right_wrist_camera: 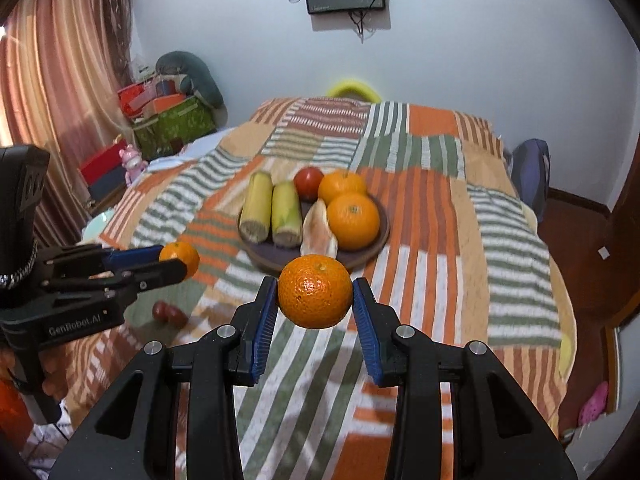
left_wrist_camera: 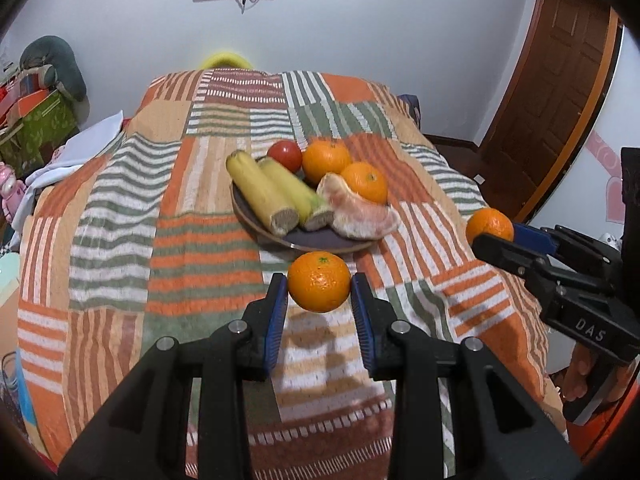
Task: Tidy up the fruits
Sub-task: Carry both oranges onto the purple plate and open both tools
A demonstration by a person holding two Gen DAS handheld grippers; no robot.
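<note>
Above striped bedspread (left_wrist_camera: 120,216), in front of plate (left_wrist_camera: 256,220): left gripper (left_wrist_camera: 319,288) pinches left orange (left_wrist_camera: 319,286) between blue pads, stem end facing up toward camera. Right gripper (right_wrist_camera: 315,292) pinches right orange (right_wrist_camera: 315,290) likewise, stem dimple on top. Both grippers tilt downward, apart from each other. Oranges round, no long axis. On plate: two corn cobs (right_wrist_camera: 272,212), lengthwise toward camera, tomato (right_wrist_camera: 308,182), two more oranges (right_wrist_camera: 352,220).

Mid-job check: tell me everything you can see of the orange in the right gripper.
The orange in the right gripper is round and bright, with dimpled, glossy peel and a small green stem scar on top. It looks whole and unpeeled. The blue ribbed pads press its two sides, holding it clear of the striped bedspread, just short of the dark plate.
</note>
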